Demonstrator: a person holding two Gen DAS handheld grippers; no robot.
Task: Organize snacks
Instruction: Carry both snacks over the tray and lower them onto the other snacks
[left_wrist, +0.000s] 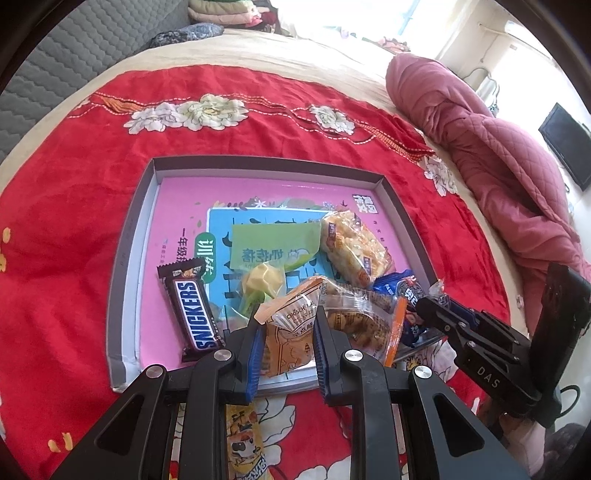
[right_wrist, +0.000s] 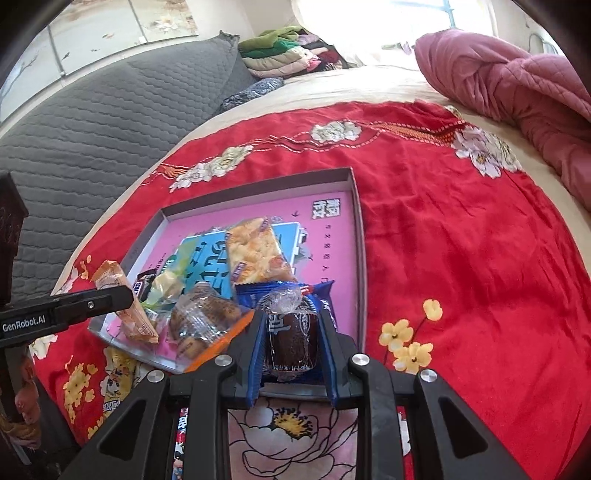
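Note:
A shallow grey tray (left_wrist: 127, 236) with a pink printed bottom lies on a red flowered blanket and holds several snacks. My left gripper (left_wrist: 288, 325) is shut on an orange-and-white snack packet (left_wrist: 291, 336) over the tray's near edge. My right gripper (right_wrist: 291, 328) is shut on a clear-wrapped dark brown cake (right_wrist: 293, 338) over the tray's near right corner (right_wrist: 360, 332). In the tray lie a Snickers bar (left_wrist: 194, 314), a green packet (left_wrist: 273, 243), a yellow candy (left_wrist: 262, 280), a rice cracker pack (left_wrist: 354, 247), a clear bag of biscuits (left_wrist: 362, 321) and blue packets (left_wrist: 402, 288).
A yellow cartoon packet (left_wrist: 243, 435) lies on the blanket (left_wrist: 66, 258) in front of the tray. A pink quilt (left_wrist: 498, 155) is bunched at the right. A grey quilted cover (right_wrist: 92, 129) and folded clothes (right_wrist: 284, 51) lie at the far left and back.

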